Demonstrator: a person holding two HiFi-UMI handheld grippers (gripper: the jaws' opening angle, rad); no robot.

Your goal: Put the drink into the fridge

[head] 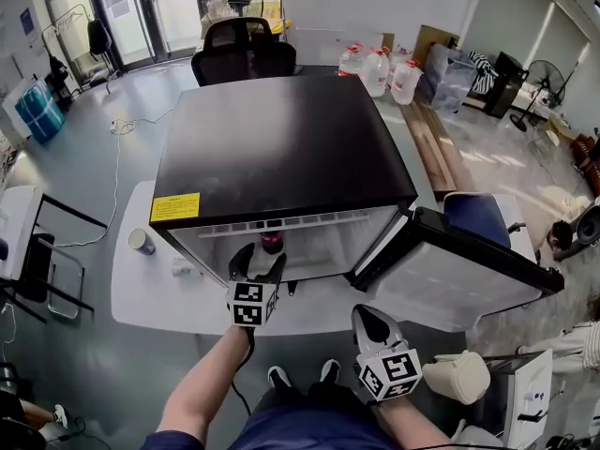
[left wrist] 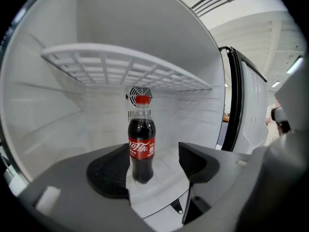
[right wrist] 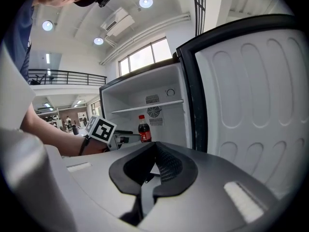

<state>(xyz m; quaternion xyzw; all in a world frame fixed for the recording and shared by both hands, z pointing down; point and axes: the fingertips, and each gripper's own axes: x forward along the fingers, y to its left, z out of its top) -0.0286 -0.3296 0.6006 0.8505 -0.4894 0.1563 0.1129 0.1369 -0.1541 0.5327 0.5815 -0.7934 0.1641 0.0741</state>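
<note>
One drink bottle (left wrist: 141,144) (dark cola, red cap, red label) stands upright on the floor of the one fridge (head: 281,148), just ahead of the left claw (head: 261,256). The claw's jaws are spread wide, with the bottle between their tips and nearer the left jaw; whether that jaw touches it I cannot tell. Above the claw runs a single white wire shelf (left wrist: 125,66), and one round fan grille (left wrist: 133,93) sits on the back wall beyond the bottle.

The right claw (right wrist: 154,151) is pressed closed on nothing, held lower and nearer the person than the left one. The fridge's one door (head: 469,270) hangs open to its right.

The fridge sits on a white table (head: 141,289); one cup (head: 142,241) stands on it well left of the left claw. One yellow sticker (head: 175,207) marks the black fridge top. Far beyond both claws are one black office chair (head: 242,50) and three large water jugs (head: 380,68), on a glossy grey floor (head: 112,167) in a bright room.
</note>
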